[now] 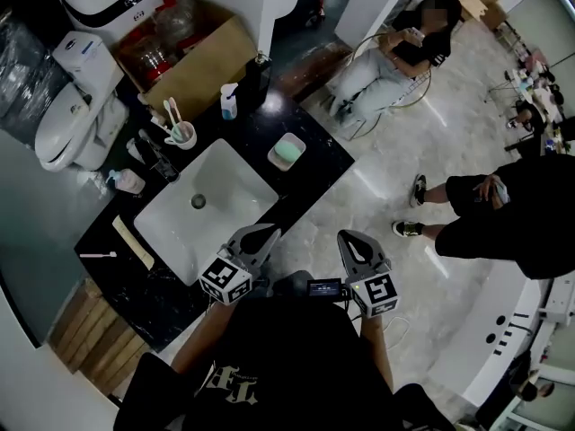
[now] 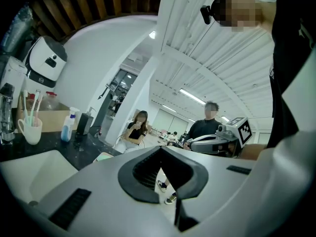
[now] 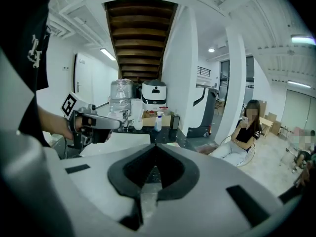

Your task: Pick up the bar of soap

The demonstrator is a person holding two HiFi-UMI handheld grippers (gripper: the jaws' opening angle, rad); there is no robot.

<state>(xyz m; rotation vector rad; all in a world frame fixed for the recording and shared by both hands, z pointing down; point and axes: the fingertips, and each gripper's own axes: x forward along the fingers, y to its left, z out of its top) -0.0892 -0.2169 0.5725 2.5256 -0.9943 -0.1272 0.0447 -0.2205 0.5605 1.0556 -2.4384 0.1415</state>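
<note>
While the person stands at the near corner of the sink basin [image 1: 166,227], both tools are clenched and empty. The left gripper [image 1: 259,233] has its jaws pressed together with nothing between them, and its tip hangs just over the basin's front corner without touching it. The right gripper [image 1: 352,241] is closed tight too, off to the right of the basin, over the pale floor and clear of the black counter [image 1: 316,162]. The bar of soap [image 1: 288,150] – pale green, lying in a small white dish – sits on that counter just beyond the basin's right-hand corner, well apart from both grippers. Behind the basin stand a cup of toothbrushes [image 1: 182,134] and a spray bottle [image 1: 229,102].
</note>
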